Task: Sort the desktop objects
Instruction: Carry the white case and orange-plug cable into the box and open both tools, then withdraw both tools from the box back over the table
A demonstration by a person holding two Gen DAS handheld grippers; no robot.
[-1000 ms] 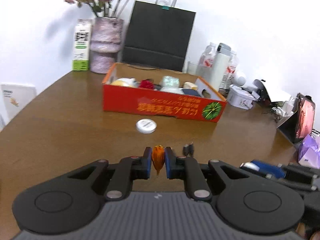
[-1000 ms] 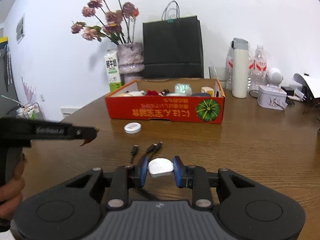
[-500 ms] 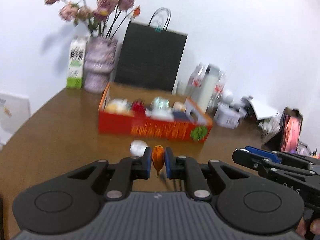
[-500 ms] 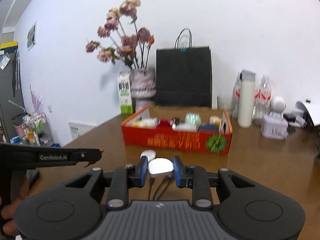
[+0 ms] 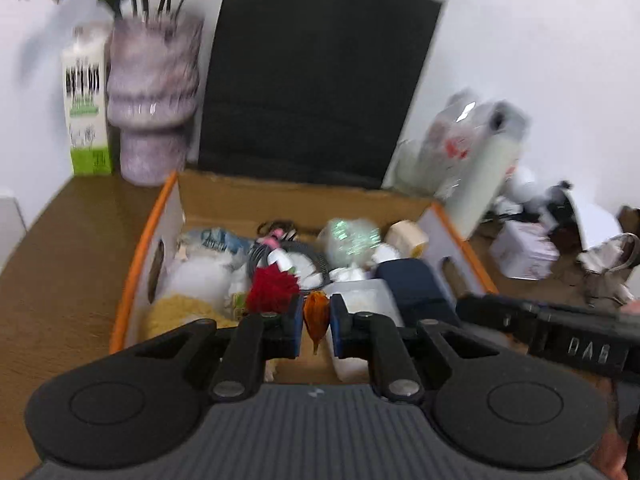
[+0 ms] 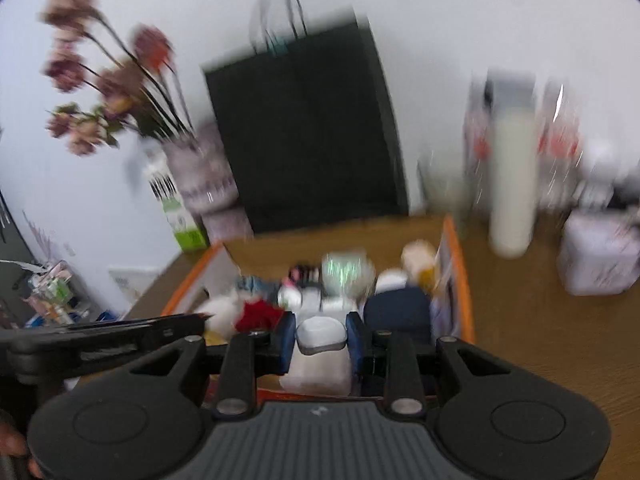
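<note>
I think I am in an office or a room at home, though my view is blurry. I see a brown wooden table (image 5: 68, 264) by a white wall. On it stand a vase (image 5: 154, 96) of flowers, a milk carton (image 5: 85, 108), a black paper bag (image 5: 316, 80), bottles (image 6: 514, 168) and a box (image 5: 304, 196) full of little things.

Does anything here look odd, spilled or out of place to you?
Nothing looks spilled or broken. The orange box is crammed with a jumble of items piled loosely. The pictures are blurred, so small damage would not show.
</note>
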